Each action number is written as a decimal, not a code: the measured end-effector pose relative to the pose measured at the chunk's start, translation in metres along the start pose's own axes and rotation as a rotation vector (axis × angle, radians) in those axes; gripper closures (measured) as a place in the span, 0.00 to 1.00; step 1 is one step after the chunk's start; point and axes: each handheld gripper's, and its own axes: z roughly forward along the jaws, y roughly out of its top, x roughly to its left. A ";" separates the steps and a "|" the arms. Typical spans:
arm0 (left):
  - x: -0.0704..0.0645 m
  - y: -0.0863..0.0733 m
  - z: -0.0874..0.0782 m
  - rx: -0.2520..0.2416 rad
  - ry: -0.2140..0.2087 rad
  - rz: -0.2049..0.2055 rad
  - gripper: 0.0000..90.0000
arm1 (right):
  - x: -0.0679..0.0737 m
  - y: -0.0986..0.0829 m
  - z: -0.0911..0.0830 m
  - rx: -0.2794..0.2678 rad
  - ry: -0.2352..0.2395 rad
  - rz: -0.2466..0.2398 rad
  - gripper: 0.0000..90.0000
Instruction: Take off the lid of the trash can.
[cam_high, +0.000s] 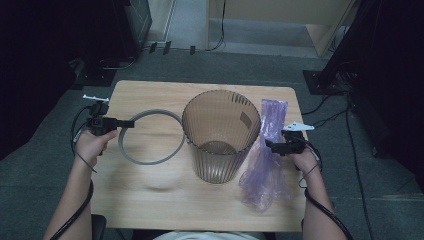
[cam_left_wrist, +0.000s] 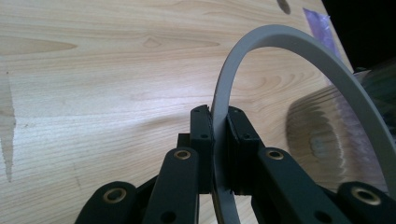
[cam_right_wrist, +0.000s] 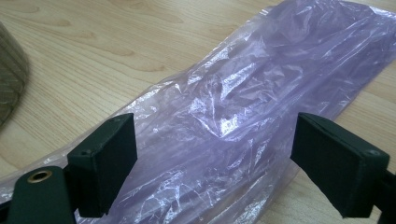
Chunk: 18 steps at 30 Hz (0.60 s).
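Note:
A grey ring lies over the left half of the wooden table, and my left gripper is shut on its left edge. In the left gripper view the jaws clamp the grey ring between them at the left gripper. A brown ribbed translucent bin stands upright in the middle. A crumpled purple plastic bag lies to its right. My right gripper hovers open just above the bag, the right gripper with jaws spread wide.
The table's right edge runs close behind the right hand. Cables and dark equipment stands ring the table on the grey carpet. Bare wood lies in front of the bin near the person.

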 end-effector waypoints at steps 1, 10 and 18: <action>0.001 -0.001 0.001 0.001 0.004 0.001 0.92 | 0.000 0.000 0.000 0.002 0.000 0.000 0.16; 0.006 -0.005 0.010 0.002 0.016 0.013 0.92 | -0.001 0.000 0.001 0.002 -0.001 -0.003 0.16; 0.013 -0.007 0.011 -0.003 0.021 0.010 0.92 | 0.000 -0.001 0.003 0.012 0.003 0.000 0.16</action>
